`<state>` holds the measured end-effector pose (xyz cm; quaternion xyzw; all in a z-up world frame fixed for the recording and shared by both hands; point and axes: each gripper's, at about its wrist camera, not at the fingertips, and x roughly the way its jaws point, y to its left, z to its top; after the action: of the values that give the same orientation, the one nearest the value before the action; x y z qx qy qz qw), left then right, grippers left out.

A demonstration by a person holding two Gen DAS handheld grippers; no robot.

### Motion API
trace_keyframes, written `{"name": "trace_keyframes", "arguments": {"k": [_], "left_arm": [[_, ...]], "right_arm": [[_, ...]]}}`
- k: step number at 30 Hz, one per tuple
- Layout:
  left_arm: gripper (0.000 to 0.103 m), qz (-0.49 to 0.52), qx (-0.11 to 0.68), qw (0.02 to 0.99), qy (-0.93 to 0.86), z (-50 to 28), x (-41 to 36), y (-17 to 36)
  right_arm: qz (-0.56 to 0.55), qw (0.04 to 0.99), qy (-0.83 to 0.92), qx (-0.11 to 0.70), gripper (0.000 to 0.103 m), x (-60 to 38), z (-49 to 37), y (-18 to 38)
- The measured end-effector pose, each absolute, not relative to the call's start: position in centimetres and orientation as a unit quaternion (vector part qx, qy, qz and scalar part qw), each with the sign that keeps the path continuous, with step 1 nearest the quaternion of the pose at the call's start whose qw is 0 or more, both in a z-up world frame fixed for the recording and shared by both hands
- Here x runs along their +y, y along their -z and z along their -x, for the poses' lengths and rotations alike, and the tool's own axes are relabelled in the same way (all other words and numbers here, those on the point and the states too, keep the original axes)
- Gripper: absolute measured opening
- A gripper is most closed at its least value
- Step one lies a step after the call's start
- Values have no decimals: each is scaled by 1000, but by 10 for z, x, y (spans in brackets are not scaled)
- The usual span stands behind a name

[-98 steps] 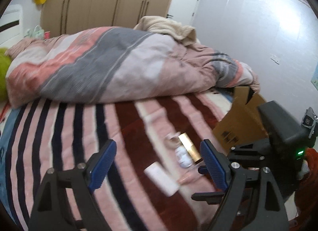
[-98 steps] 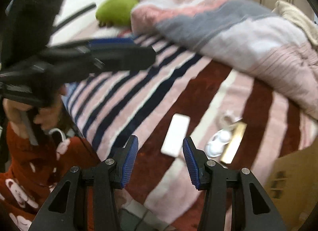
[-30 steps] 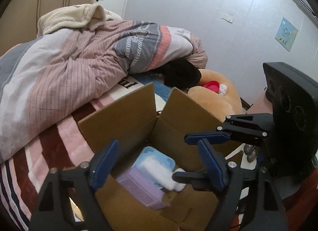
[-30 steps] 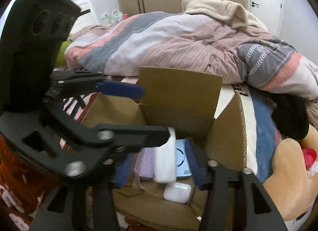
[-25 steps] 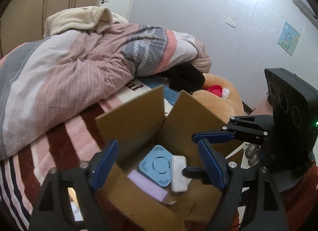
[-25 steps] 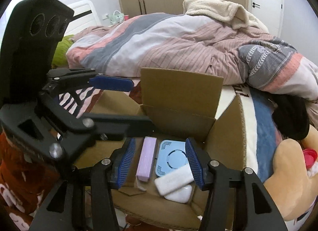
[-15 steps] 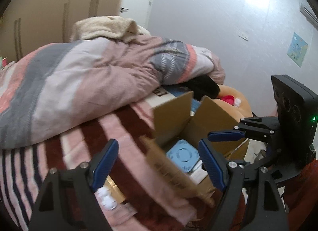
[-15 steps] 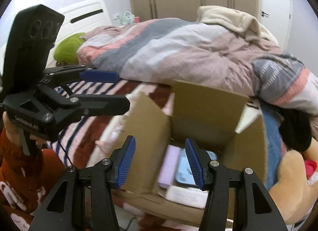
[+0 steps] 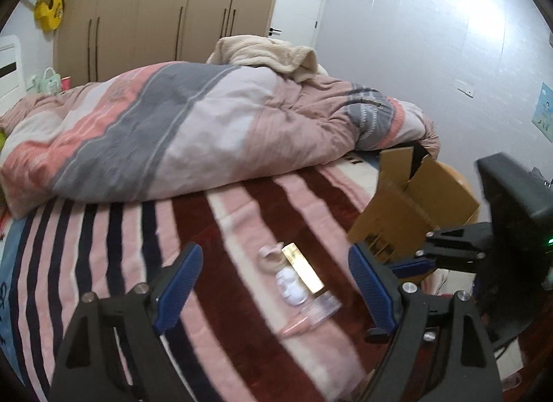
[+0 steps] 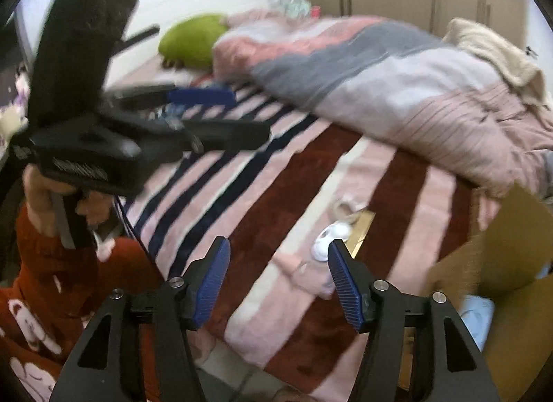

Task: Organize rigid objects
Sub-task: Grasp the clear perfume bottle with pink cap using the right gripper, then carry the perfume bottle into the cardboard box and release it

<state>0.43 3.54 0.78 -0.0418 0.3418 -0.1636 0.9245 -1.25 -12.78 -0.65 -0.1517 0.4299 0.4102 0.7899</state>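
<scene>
A small cluster lies on the striped blanket (image 9: 103,229): a gold bar-shaped box (image 9: 302,271), a white round item (image 9: 289,286), a pale pink item (image 9: 271,258) and a clear pinkish piece (image 9: 319,308). The gold box (image 10: 361,231) and white item (image 10: 328,237) also show in the right wrist view. My left gripper (image 9: 273,284) is open and empty, above and short of the cluster. My right gripper (image 10: 278,279) is open and empty, near the bed's edge. The cardboard box (image 9: 411,208) stands at the right; a blue item (image 10: 478,315) shows inside it.
A rumpled pink and grey duvet (image 9: 193,132) covers the far half of the bed, with a cream blanket (image 9: 266,53) on top. A green pillow (image 10: 191,39) lies by the headboard. Wardrobes (image 9: 166,15) line the back wall. The view is blurred by motion.
Both grippers swung left, away from the cardboard box and back over the striped blanket. The white flat item the right gripper held now lies in the box; both stay open.
</scene>
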Motion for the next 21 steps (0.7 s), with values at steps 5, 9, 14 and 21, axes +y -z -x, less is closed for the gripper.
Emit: {"name": "trace_keyframes", "arguments": {"k": [5,9,14,21], "left_arm": [[85,50,350,923,155,3,56,26],[86,57,362,918,150,2,68,51],[86,64,374,913,148,-4,73,66],[86,66,379,911,151,-7,72,70]], "right_arm": [[198,784,-361,464,56,-113,2,67],[202,775,-337,495,58,-114,-16,109],[210,777,-333,491,66,-115,-26,129],[203,772,-339,497,56,-114,-25,138]]}}
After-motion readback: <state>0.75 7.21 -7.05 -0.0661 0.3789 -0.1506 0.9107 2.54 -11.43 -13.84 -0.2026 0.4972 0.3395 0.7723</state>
